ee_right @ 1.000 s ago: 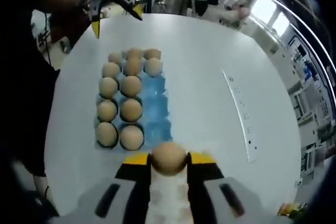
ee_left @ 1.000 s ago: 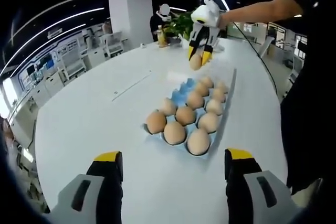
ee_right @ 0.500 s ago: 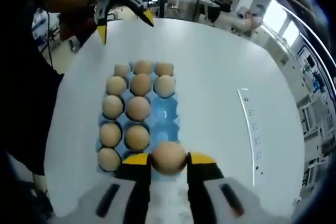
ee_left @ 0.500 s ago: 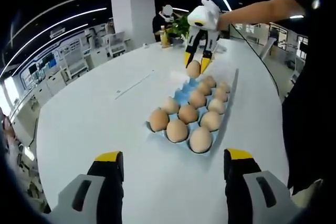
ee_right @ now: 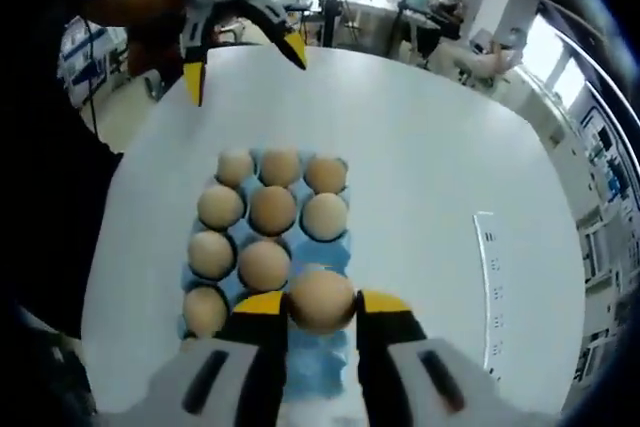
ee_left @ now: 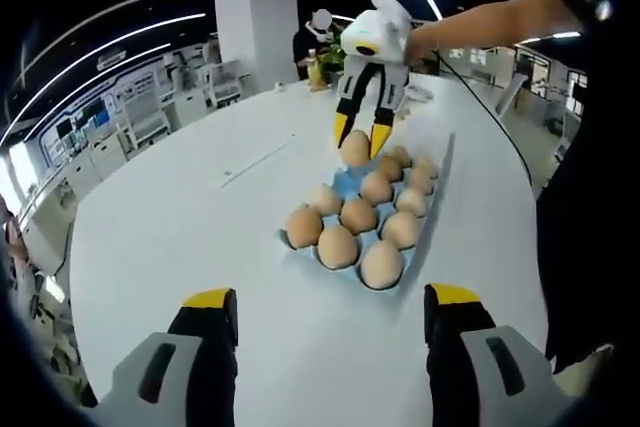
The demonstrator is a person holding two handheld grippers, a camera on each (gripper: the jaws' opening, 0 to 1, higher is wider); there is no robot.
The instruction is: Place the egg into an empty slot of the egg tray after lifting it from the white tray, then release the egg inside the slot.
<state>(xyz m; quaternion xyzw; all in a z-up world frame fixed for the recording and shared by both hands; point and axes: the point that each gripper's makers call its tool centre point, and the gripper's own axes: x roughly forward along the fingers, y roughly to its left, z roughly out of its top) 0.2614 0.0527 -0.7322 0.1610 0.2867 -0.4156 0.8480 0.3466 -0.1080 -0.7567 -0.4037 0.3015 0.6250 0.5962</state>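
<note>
Right hand-held gripper (ee_right: 320,302) was clamped on the egg (ee_right: 321,299), its yellow-tipped jaws pressing the egg's two sides, and I held it low over the blue egg tray (ee_right: 318,352). In the left gripper view that gripper (ee_left: 358,140) came down from twelve o'clock with the egg (ee_left: 355,148) between its tips, above the far end of the tray (ee_left: 345,183), which sat on the white desk (ee_left: 180,217). My left hand-held gripper (ee_left: 330,312) hung with its jaws apart, gripping nothing, well back from the tray.

I judged the carry nearly finished and the lowering in hand. Bare blue slots showed in the column toward three o'clock of the seated eggs (ee_right: 250,232), right under my load. Next I needed to settle the egg straight down into one of those slots, then ease the jaws apart.

The egg's long axis seemed to run across the jaws, roughly nine to three o'clock in the right gripper view, though I could not tell which end was the blunt one.
</note>
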